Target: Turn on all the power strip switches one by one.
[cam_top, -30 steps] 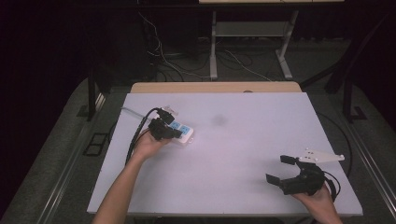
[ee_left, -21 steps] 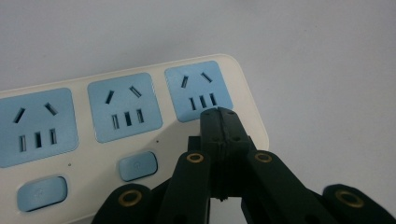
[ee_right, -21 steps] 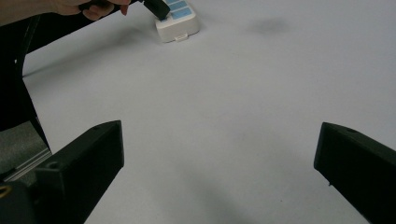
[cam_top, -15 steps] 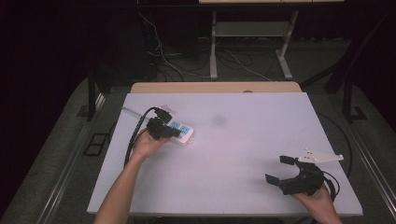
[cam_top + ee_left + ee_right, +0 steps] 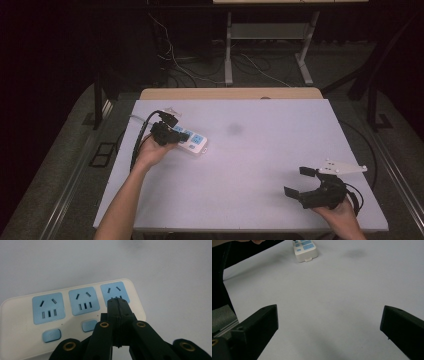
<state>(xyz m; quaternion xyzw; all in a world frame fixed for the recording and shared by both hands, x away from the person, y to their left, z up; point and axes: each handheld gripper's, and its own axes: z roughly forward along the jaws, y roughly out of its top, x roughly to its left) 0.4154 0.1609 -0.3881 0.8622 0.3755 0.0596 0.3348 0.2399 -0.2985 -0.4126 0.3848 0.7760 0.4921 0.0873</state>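
A white power strip (image 5: 189, 140) with blue socket faces is lying on the pale table (image 5: 250, 165), toward its far left part, and the left gripper (image 5: 167, 131) is sitting right over the near-left portion of it, held by the person's left hand (image 5: 150, 152), whose forearm is reaching in from the bottom edge. In the left gripper view the two black jaws are pressing flat against each other with no gap, so the left gripper (image 5: 117, 300) is clenched with nothing between its tips, and those tips are lying over the lower edge of the blue socket face (image 5: 115, 291) nearest the strip's rounded end; whether they are touching it I cannot tell. Two further socket faces and two blue buttons are showing beside it on the power strip (image 5: 22, 315). The right gripper (image 5: 302, 182) is resting well apart, near the table's near right corner, held by the right hand (image 5: 342, 210), its jaws standing wide apart and released over bare table. In the right gripper view the power strip (image 5: 305, 250) is lying far off at the top
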